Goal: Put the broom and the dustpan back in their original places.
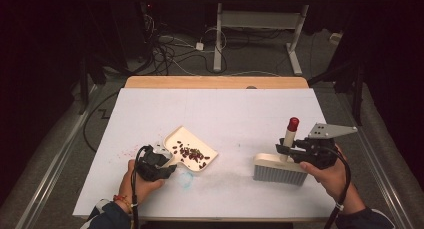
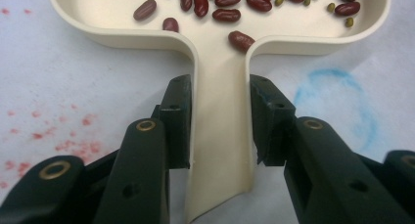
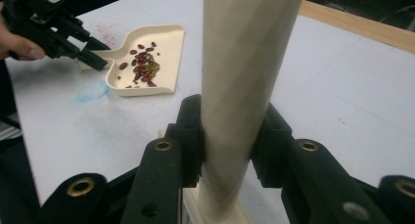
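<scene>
A cream dustpan [image 1: 194, 148] lies on the white table cover, left of middle, with several dark red beans [image 1: 192, 154] and a few small green ones in it. My left gripper [image 1: 170, 167] is shut on the dustpan's handle [image 2: 220, 131]; both pads press its sides in the left gripper view, where the beans [image 2: 227, 13] lie just past the handle. At the right, my right gripper [image 1: 283, 149] is shut on the upright cream handle [image 3: 244, 77] of a brush. The handle has a red tip [image 1: 293, 123], and the brush's grey bristle head [image 1: 279, 171] rests on the table.
A blue ring mark [image 2: 337, 104] and red speckles [image 2: 73, 136] stain the cover beside the dustpan. The table's wooden far edge [image 1: 215, 82] borders a floor with cables and another table's legs [image 1: 218, 44]. In the right gripper view the dustpan [image 3: 147, 62] and left gripper [image 3: 95, 55] lie far left.
</scene>
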{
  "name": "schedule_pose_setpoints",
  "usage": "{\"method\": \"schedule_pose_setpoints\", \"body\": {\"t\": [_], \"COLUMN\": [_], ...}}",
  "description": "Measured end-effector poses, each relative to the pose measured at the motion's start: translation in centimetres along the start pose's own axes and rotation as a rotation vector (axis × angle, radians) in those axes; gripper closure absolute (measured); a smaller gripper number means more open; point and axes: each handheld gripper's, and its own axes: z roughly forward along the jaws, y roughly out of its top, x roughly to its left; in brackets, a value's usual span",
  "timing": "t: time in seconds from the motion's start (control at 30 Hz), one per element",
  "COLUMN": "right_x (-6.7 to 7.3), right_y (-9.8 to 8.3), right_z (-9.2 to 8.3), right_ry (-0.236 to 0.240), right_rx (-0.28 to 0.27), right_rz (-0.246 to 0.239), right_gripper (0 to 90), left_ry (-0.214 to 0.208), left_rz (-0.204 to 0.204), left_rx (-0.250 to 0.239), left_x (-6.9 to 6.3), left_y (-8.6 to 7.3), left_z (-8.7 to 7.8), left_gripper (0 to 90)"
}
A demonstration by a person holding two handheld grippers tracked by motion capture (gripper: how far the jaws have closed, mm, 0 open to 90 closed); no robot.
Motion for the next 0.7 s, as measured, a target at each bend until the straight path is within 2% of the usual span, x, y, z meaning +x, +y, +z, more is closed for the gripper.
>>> {"method": "schedule_pose_setpoints", "body": {"t": [0.3, 0.37, 0.53, 0.7], "right_x": [-2.9, -3.6, -5.1, -6.6], "right_y": [0.9, 1.0, 1.4, 1.6], "right_z": [3.1, 3.9, 5.9, 7.6], "right_ry": [-0.055, -0.063, -0.101, -0.125], "right_rx": [0.040, 0.050, 0.091, 0.128], "right_rz": [0.083, 0.093, 0.109, 0.131], "right_gripper": [66.1, 65.2, 63.8, 62.6], "left_ry": [0.063, 0.067, 0.125, 0.154], "left_rz": [-0.084, -0.113, -0.185, -0.235], "left_rx": [-0.030, -0.035, -0.048, -0.058], "left_x": [1.5, 1.9, 2.7, 3.2], "left_y": [0.8, 1.0, 1.4, 1.8], "left_z": [0.6, 0.7, 1.1, 1.4], "left_gripper": [62.7, 62.6, 62.2, 61.6]}}
